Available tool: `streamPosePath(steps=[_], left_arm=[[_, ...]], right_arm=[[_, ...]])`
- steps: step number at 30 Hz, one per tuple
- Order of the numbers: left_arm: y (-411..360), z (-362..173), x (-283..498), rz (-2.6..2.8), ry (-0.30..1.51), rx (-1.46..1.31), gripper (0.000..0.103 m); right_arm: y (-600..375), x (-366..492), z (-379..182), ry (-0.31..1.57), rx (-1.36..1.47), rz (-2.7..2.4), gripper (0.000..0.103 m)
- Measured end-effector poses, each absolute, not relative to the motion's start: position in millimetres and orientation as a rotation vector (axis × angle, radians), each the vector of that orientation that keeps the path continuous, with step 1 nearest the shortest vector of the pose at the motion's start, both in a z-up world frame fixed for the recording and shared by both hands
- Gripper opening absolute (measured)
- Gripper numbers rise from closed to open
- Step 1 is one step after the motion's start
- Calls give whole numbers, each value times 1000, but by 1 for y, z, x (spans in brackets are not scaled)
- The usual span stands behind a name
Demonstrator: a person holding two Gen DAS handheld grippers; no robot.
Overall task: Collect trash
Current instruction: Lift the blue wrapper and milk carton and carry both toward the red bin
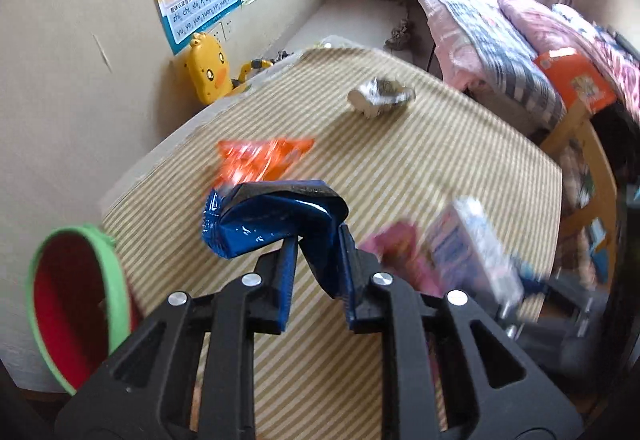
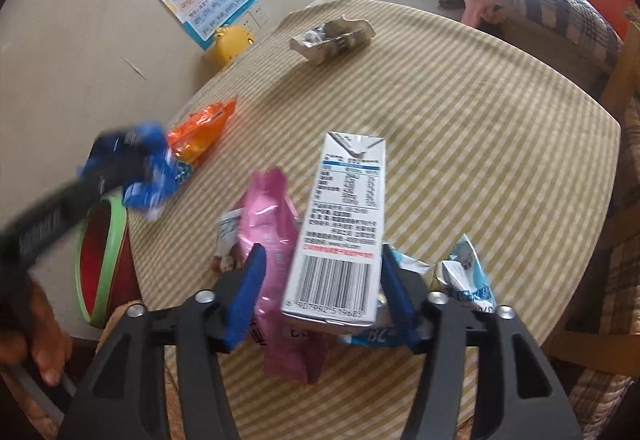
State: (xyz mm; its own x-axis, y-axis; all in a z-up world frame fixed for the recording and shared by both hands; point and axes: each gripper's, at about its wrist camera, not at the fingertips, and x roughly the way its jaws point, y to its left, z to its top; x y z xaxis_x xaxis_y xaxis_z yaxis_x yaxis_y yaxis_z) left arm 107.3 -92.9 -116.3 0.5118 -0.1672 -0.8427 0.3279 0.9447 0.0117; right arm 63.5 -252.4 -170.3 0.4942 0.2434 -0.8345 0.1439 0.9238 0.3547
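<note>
Left tool [image 1: 318, 240] pinches blue wrapper [image 1: 272, 217], lifted w/ red bin [image 1: 76, 304] just left. Right tool [image 2: 320, 268] spread around milk carton [image 2: 340, 232], not gripping.

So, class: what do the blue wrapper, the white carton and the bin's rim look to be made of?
Blue wrapper: thin glossy plastic film, probably; it creases sharply and glints.
White carton: coated paperboard, seemingly; flat printed panels, folded top flap.
Bin rim: matte green, possibly plastic or rubber; too blurred to be sure.
</note>
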Motion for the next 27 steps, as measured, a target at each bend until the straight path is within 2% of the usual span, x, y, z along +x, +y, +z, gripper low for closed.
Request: streamPosePath(steps=[4, 7, 9, 10, 12, 17, 20, 21, 23, 24, 27], left_arm=[[-68, -147, 94, -279, 1096, 182, 20], [-51, -176, 96, -253, 1195, 126, 25], [-44, -186, 96, -225, 1212, 96, 39], [-41, -189, 97, -211, 1216, 87, 41], [-37, -193, 98, -192, 1225, 56, 56], [-38, -203, 97, -194, 1260, 14, 56], [-36, -207, 93, -188, 1266, 0, 55], [-35, -207, 92, -187, 1266, -3, 44], [-34, -208, 91, -194, 1273, -1, 29], [-34, -206, 91, -195, 1265, -2, 25], [-33, -192, 87, -197, 1221, 8, 20]], right_arm=[[-257, 64, -165, 1038, 420, 32, 61], [-262, 64, -163, 1038, 442, 20, 61], [-263, 64, -160, 1035, 439, 10, 61], [-263, 63, -159, 1034, 432, 4, 61], [-262, 63, -159, 1036, 420, -3, 61], [-259, 68, -161, 1051, 383, -21, 61], [-258, 72, -167, 1067, 383, -25, 61], [-258, 72, -170, 1078, 383, -25, 60], [-257, 74, -176, 1098, 394, -9, 47], [-256, 73, -178, 1105, 405, 3, 43], [-251, 69, -169, 1070, 372, -18, 43]])
